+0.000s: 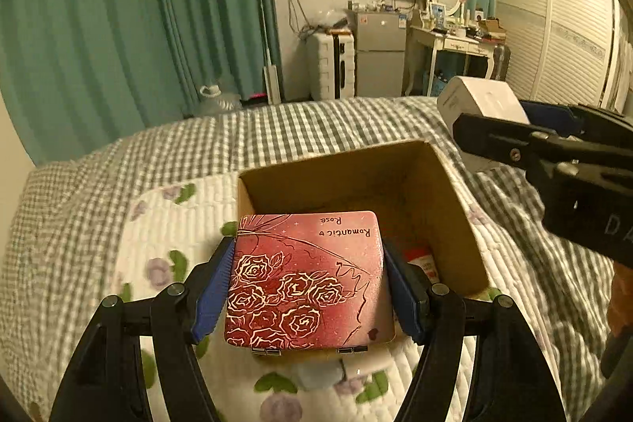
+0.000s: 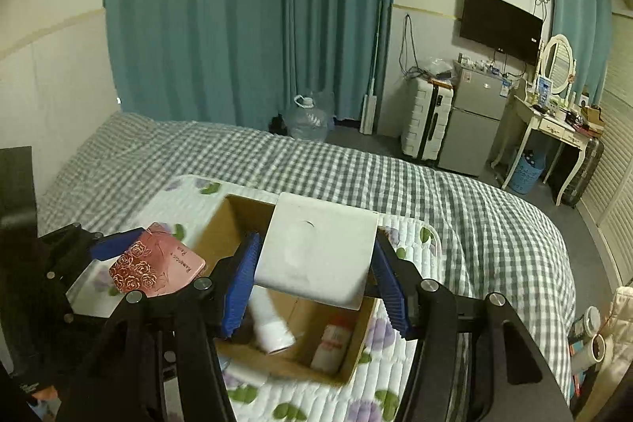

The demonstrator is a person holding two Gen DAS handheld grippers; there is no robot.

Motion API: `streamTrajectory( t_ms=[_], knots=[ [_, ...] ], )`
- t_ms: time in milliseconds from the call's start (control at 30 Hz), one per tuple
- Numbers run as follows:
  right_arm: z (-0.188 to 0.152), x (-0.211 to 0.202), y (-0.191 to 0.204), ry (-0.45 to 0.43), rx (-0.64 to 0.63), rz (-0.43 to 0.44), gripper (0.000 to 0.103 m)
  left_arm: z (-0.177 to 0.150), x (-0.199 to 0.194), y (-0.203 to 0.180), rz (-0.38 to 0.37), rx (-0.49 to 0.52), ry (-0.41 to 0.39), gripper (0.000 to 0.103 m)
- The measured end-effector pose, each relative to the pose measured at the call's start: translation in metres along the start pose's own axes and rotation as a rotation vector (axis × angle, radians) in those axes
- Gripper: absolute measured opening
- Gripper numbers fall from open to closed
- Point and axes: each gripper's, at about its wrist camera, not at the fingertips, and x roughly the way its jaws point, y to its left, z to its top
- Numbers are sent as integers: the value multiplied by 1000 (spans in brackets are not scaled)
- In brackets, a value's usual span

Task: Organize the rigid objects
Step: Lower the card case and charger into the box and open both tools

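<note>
My left gripper (image 1: 306,283) is shut on a red rose-printed tin (image 1: 304,275) and holds it over the near left edge of an open cardboard box (image 1: 455,208) on the bed. The tin also shows in the right wrist view (image 2: 156,267). My right gripper (image 2: 314,275) is shut on a white box (image 2: 316,248) and holds it above the cardboard box (image 2: 356,343). The white box appears in the left wrist view (image 1: 478,101) at the right. Inside the cardboard box lie a white tube (image 2: 271,323) and a red-capped bottle (image 2: 334,343).
The box sits on a white floral quilted mat (image 1: 170,224) over a grey checked bedspread (image 2: 455,208). Beyond the bed stand teal curtains, a white suitcase (image 2: 423,121), a small fridge (image 2: 470,121) and a dressing table (image 2: 554,121).
</note>
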Motion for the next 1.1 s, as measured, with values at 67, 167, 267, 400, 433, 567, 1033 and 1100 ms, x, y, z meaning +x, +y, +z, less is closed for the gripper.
streamTrajectory(
  t_ms=[67, 167, 267, 400, 433, 567, 1033, 1100],
  knots=[
    [-4, 21, -7, 20, 9, 5, 56, -2, 22, -1, -11, -4, 22, 72],
    [-12, 56, -18, 56, 18, 19, 56, -8, 51, -5, -10, 11, 52, 72],
    [-20, 85, -29, 82, 33, 29, 56, -11, 72, -8, -24, 19, 66, 72],
    [-27, 109, -32, 99, 14, 33, 56, -13, 89, -12, -27, 30, 66, 72],
    [-29, 115, -32, 101, 15, 33, 56, -14, 92, -12, -26, 25, 73, 72],
    [-32, 121, -34, 73, 15, -25, 57, -17, 92, -9, -50, 2, 92, 74],
    [-2, 13, -38, -12, 65, -69, 75, -9, -42, 15, 47, -16, -55, 90],
    [-3, -15, -31, -33, 53, -83, 83, -14, -65, 19, 65, -22, -77, 92]
  ],
)
